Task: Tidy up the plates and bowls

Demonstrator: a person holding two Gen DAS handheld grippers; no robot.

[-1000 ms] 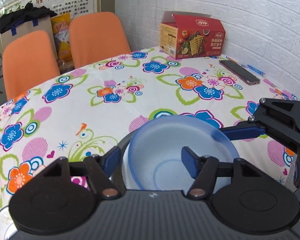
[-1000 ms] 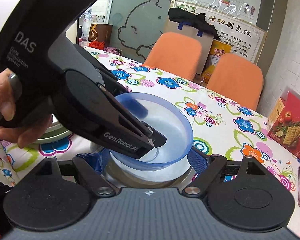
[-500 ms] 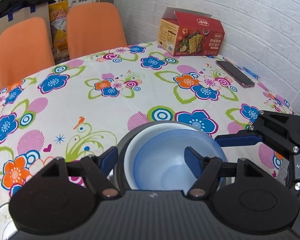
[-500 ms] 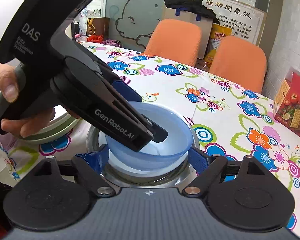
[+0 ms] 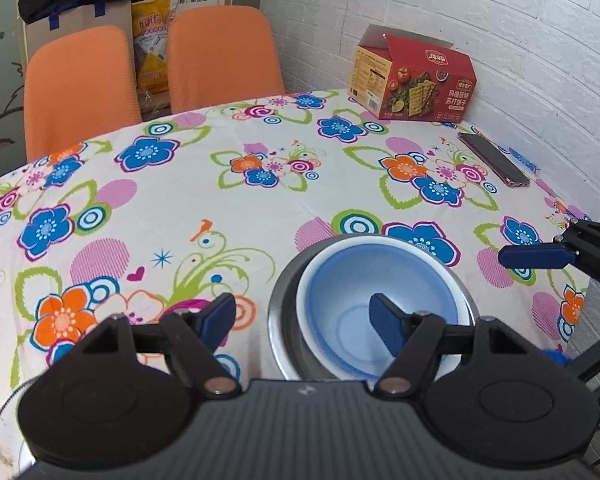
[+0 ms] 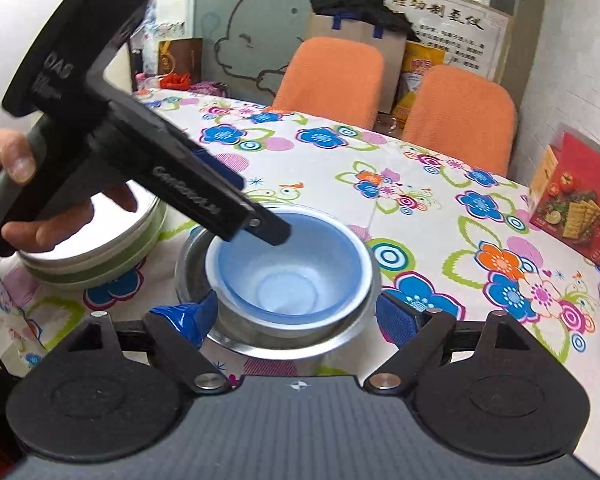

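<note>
Nesting the bowls is what this moment shows: the blue bowl sits inside a white bowl, and both rest in a steel bowl on the flowered tablecloth, stacked by size so each cups the next and the stack takes one spot.

The left gripper has just been widening; its jaws are released and grasp nothing. Its right finger hangs over the blue bowl's hollow and its left finger stands outside the stack to the left, so the bowls' left walls lie between the fingers without being pressed. In the right wrist view a hand holds this tool slanted down, tip over the far left rim.

The right gripper is spread wide at the near side of the steel bowl, one finger at either side; it appears to clasp nothing, seemingly just guarding the stack.

Pale green plates are stacked left of the bowls, like with like. A cracker box and a phone lie far right, well apart.
</note>
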